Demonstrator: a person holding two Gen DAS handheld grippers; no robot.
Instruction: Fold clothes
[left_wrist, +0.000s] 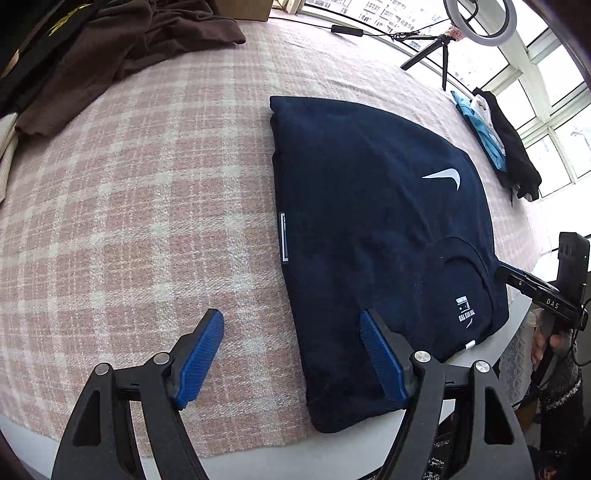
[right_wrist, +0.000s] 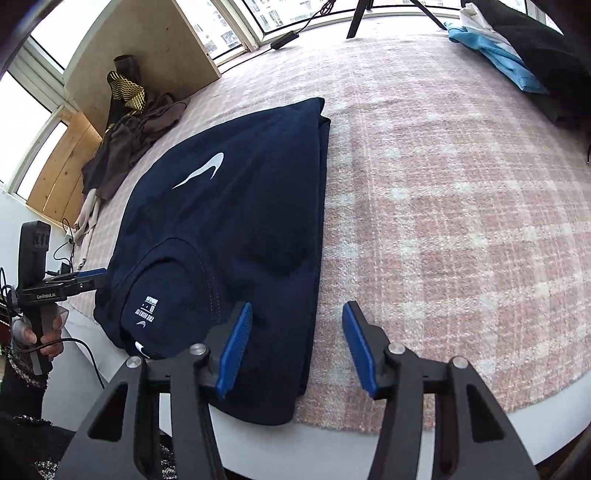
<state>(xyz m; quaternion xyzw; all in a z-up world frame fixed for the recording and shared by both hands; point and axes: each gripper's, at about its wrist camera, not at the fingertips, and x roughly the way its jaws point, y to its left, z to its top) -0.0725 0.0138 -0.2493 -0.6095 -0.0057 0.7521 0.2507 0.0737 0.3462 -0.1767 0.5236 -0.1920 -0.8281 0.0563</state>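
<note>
A navy T-shirt (left_wrist: 369, 206) with a white swoosh lies folded into a long strip on the pink plaid cloth, collar toward me; it also shows in the right wrist view (right_wrist: 236, 206). My left gripper (left_wrist: 291, 354) is open and empty, straddling the shirt's near left edge: one finger over the cloth, the other over the shirt. My right gripper (right_wrist: 297, 347) is open and empty, straddling the shirt's near right edge. Each gripper shows in the other's view, the right one (left_wrist: 524, 277) and the left one (right_wrist: 88, 275), beside the collar end.
The plaid cloth (left_wrist: 147, 221) covers a white table whose front edge (right_wrist: 369, 446) is near me. Brown and black clothes (left_wrist: 110, 48) lie heaped at the far left. A blue, white and black pile (left_wrist: 498, 140) lies at the far right. A ring-light tripod (left_wrist: 443, 48) stands by the windows.
</note>
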